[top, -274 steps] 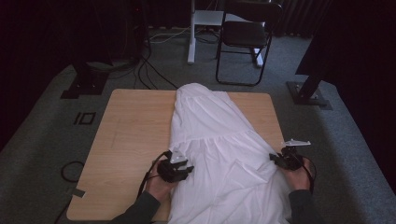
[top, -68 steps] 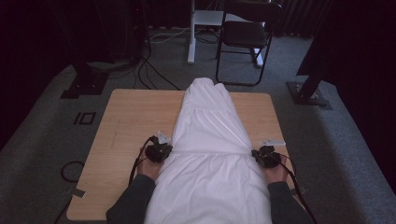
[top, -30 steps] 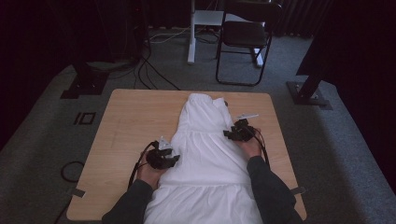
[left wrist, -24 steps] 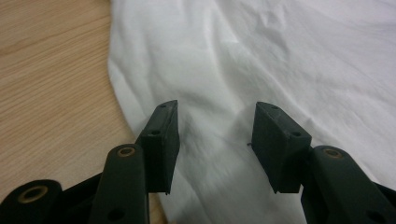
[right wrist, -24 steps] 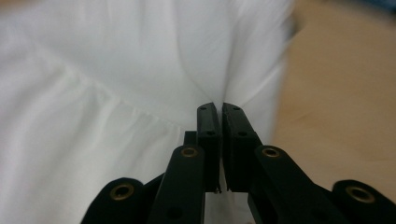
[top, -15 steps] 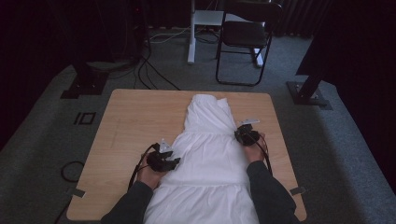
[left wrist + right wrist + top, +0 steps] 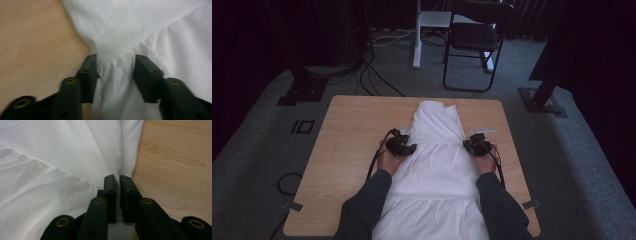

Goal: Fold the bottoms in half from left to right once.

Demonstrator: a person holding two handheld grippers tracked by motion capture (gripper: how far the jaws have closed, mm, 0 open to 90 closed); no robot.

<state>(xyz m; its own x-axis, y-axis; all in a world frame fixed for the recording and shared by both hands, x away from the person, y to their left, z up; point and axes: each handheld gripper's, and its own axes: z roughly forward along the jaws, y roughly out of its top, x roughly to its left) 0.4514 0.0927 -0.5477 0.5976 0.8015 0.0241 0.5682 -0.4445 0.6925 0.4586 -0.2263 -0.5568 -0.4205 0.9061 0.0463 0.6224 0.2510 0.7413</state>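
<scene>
**White garment mid-fold, both edges being taken**

White garment [image 7: 434, 165] lies lengthwise down the wooden worktop [image 7: 352, 135], hem end toward the person. Right gripper [image 7: 476, 145] at garment's right edge, pressed together, pinching cloth. Left gripper [image 7: 404, 148] at garment's left edge, jaws have just been closing, cloth between them, not yet clamped. Likely next: finish left pinch, then lift both edges evenly.

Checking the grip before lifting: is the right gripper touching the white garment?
Touching. In the right gripper view, the right gripper has its jaws pinched shut on the white garment's edge fold.
</scene>
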